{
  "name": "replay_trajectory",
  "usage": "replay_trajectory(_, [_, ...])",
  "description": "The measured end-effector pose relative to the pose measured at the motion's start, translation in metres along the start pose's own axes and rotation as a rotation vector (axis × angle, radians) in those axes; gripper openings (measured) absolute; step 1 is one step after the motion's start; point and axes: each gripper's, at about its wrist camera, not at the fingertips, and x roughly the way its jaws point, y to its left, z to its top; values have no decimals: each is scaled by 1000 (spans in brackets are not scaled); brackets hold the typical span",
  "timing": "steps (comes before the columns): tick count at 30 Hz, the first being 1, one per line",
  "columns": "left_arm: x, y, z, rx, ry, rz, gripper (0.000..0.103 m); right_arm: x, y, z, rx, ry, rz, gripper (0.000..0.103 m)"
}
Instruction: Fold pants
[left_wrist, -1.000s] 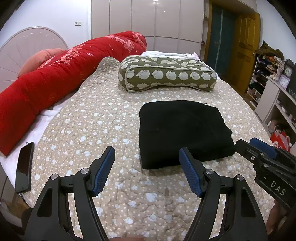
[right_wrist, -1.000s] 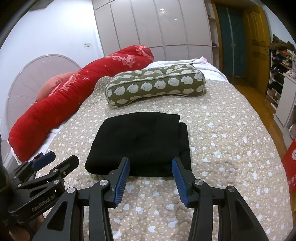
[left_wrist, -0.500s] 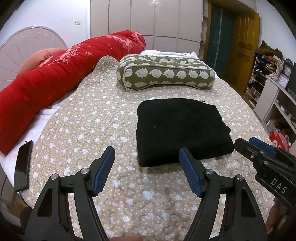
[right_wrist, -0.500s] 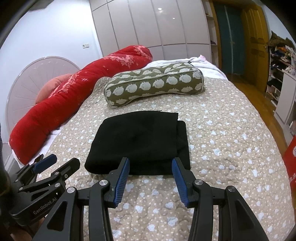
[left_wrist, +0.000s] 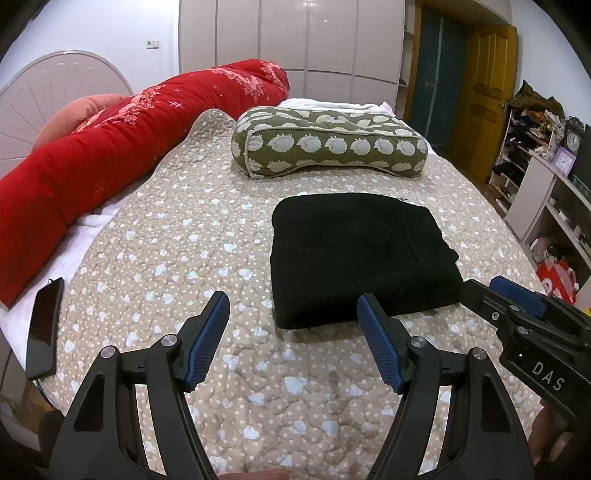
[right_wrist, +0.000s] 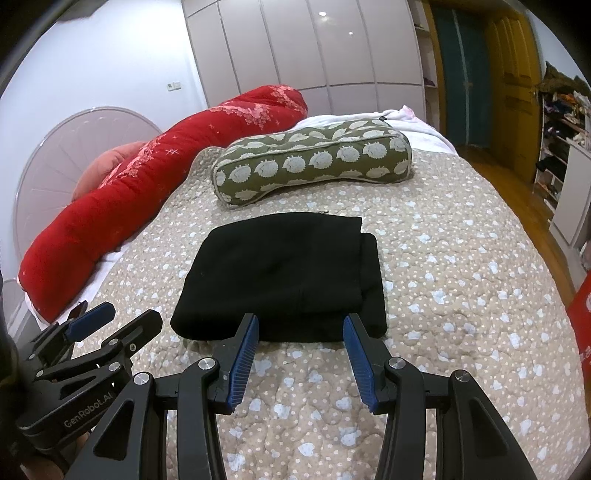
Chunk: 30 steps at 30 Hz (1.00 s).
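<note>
While both grippers (left_wrist: 291, 334) (right_wrist: 300, 345) hang released, folded black pants (right_wrist: 284, 273) lie nearly square.

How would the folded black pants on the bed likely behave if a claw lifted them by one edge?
The black pants look like soft, thick fabric stacked in layers, so they would probably sag and start to unfold rather than lift flat. Pushed, they would likely drag and bunch on the quilted bedspread rather than slide. They lie flat and low, so rolling or tipping seems unlikely.
</note>
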Motion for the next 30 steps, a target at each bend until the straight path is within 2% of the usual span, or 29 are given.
replay_trajectory(30, [2,-1,-3,2,15,-5,72,3,4,-4,-7,17,3,46])
